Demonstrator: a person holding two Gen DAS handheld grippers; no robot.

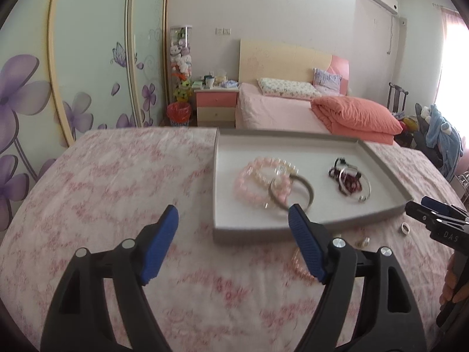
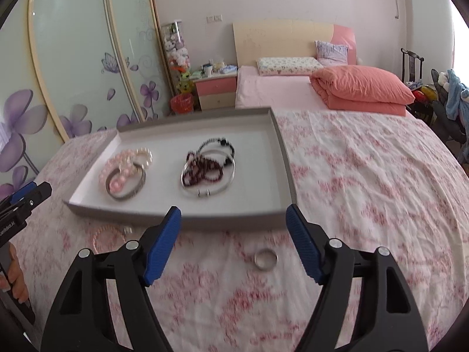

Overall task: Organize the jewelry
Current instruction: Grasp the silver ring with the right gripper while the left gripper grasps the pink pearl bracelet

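Resting on a bed covered by a pink-flowered sheet [image 2: 366,176], a shallow grey tray [image 2: 281,152] with a white floor holds two clusters of jewelry. In the right wrist view, the cluster at 9 o'clock within the tray combines pale pink bead bracelets [image 2: 117,173], a white pearl bracelet [image 2: 145,155] and a dull metal bangle [image 2: 129,187] lying partly under them. The cluster near the tray's centre is a dark red bead strand [image 2: 202,171] tangled with a black bead strand [image 2: 222,143] and a thin silver bangle [image 2: 211,187].

Outside the tray, on the sheet, a plain silver ring [image 2: 266,259] lies between the fingers of the right hand-held gripper [image 2: 233,217], touching neither. A pink bead bracelet [image 2: 107,239] lies at 9 o'clock from that gripper, just below the tray's near wall, with a small pale item beside it, too blurred to identify.

Both grippers have blue ribbed pads. The right hand-held gripper's jaws stand apart with nothing clamped. The left hand-held gripper [image 1: 233,214] likewise stands apart and empty, its right finger overlapping the tray's near corner in view.
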